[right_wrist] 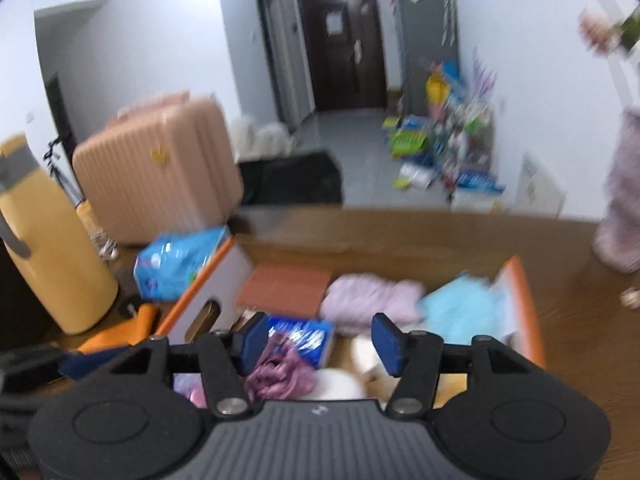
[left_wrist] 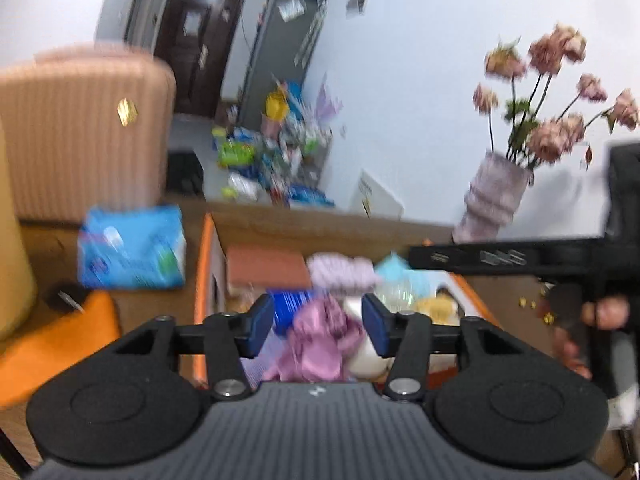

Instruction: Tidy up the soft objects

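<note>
A brown wooden table stands in a white-walled room with a dark door at the back. From left to right: one yellow flask, one pink suitcase, one blue packet, then one orange-rimmed box and one vase of pink flowers. The box holds the soft things: one lilac cloth, one light blue cloth, one purple cloth. The left gripper and right gripper both hang above the box, jaws apart and gripping nothing.

Glossy mauve cloth in matt cardboard box.
</note>
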`<state>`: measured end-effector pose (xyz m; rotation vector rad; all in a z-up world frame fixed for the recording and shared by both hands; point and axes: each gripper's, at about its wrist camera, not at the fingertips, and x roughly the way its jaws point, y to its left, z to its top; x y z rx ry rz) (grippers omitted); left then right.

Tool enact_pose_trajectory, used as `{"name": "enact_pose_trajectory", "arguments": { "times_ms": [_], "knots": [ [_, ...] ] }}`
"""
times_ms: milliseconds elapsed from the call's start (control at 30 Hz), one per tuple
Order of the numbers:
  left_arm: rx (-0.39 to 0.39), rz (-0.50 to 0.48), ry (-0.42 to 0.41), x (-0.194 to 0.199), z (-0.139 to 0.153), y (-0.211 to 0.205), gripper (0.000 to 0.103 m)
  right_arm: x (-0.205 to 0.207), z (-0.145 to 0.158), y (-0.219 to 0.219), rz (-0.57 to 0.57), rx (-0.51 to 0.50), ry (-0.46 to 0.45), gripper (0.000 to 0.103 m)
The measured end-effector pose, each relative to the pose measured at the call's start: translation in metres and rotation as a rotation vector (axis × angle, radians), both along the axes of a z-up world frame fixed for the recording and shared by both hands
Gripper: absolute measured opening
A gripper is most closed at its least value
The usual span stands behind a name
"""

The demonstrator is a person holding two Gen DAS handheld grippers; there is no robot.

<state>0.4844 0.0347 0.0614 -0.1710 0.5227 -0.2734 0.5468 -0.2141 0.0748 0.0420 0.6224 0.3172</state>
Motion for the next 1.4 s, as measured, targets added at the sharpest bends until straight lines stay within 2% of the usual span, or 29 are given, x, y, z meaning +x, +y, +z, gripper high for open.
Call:
{"name": "enact_pose_trajectory", "arguments": {
  "times_ms": [67, 167, 233, 267, 300, 367, 500, 767, 867, 1033, 1167, 1400],
  "knots": [
    [0.032, 0.028, -0.057, -0.016, 0.018, 0.001, 0.062, -0.024, 0.018, -0.013, -0.028, -0.028, -0.066, 0.071],
    [0.053, 0.046, -0.120, -0.041, 0.035, 0.001, 0.074, -0.069, 0.035, -0.029, -0.057, -0.090, -0.189, 0.079],
    [0.066, 0.084, -0.159, -0.058, 0.039, -0.001, 0.086, -0.100, 0.038, -0.039, -0.088, -0.118, -0.274, 0.084],
    [0.080, 0.104, -0.181, -0.065, 0.039, -0.003, 0.089, -0.114, 0.038, -0.045, -0.112, -0.120, -0.314, 0.091],
    [0.094, 0.126, -0.204, -0.072, 0.039, -0.005, 0.095, -0.127, 0.035, -0.049, -0.142, -0.119, -0.353, 0.094],
    [0.109, 0.146, -0.233, -0.083, 0.040, -0.008, 0.097, -0.146, 0.030, -0.055, -0.172, -0.120, -0.392, 0.094],
    [0.101, 0.154, -0.241, -0.101, 0.043, -0.011, 0.099, -0.166, 0.024, -0.065, -0.185, -0.088, -0.368, 0.094],
    [0.091, 0.190, -0.282, -0.141, 0.043, -0.010, 0.100, -0.205, 0.018, -0.069, -0.200, -0.030, -0.399, 0.094],
    [0.096, 0.195, -0.304, -0.176, 0.030, -0.010, 0.100, -0.235, 0.000, -0.072, -0.197, 0.025, -0.419, 0.094],
    [0.119, 0.196, -0.356, -0.252, -0.002, -0.010, 0.103, -0.300, -0.036, -0.066, -0.219, 0.046, -0.401, 0.094],
    [0.101, 0.170, -0.329, -0.305, -0.025, -0.005, 0.103, -0.366, -0.065, -0.049, -0.223, 0.008, -0.407, 0.094],
    [0.110, 0.230, -0.338, -0.399, -0.040, 0.005, 0.103, -0.458, -0.078, -0.028, -0.159, 0.022, -0.383, 0.094]
  ]
}}
